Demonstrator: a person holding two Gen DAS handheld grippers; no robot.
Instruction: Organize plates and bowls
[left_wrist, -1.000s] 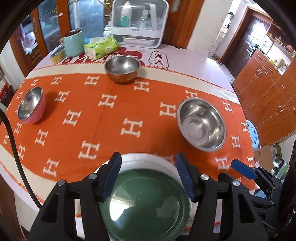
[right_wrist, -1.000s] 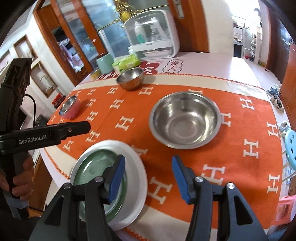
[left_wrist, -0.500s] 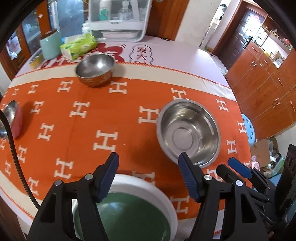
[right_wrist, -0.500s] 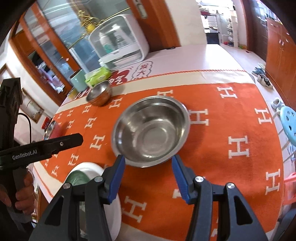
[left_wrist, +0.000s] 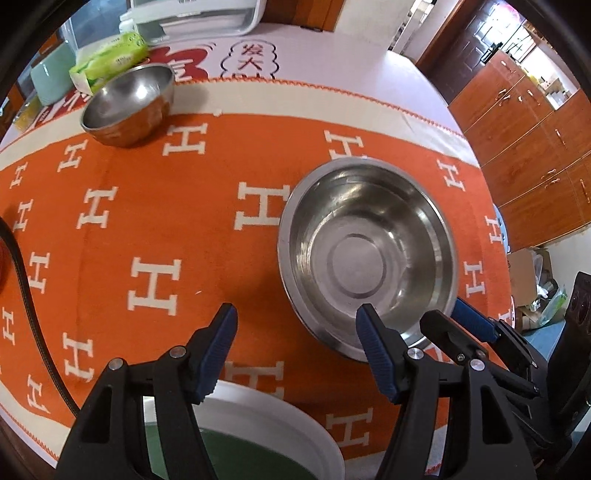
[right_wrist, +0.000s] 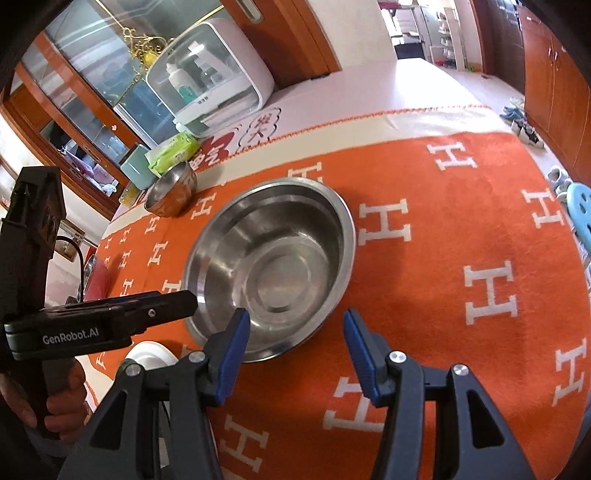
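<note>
A large steel bowl (left_wrist: 367, 251) sits on the orange cloth; it also shows in the right wrist view (right_wrist: 271, 264). My left gripper (left_wrist: 295, 325) is open and empty, just left of the bowl's near rim. My right gripper (right_wrist: 295, 332) is open and empty at the bowl's near rim, its left finger over the rim. A green plate (left_wrist: 236, 458) lies on a white plate (left_wrist: 295, 424) under the left gripper. A small steel bowl (left_wrist: 129, 103) stands far left, also in the right wrist view (right_wrist: 171, 194). A pink bowl (right_wrist: 96, 277) is partly hidden.
A green tissue pack (left_wrist: 110, 62), a mint canister (left_wrist: 50, 85) and a white appliance (right_wrist: 210, 85) stand at the table's far end. Wooden cabinets (left_wrist: 535, 147) and a blue stool (right_wrist: 580, 206) lie beyond the right edge. The orange cloth (left_wrist: 166, 221) covers the table.
Both grippers have moved forward toward the large steel bowl. The stacked plates have slid to the bottom of the left view and nearly out of the right view. Both stay open.
</note>
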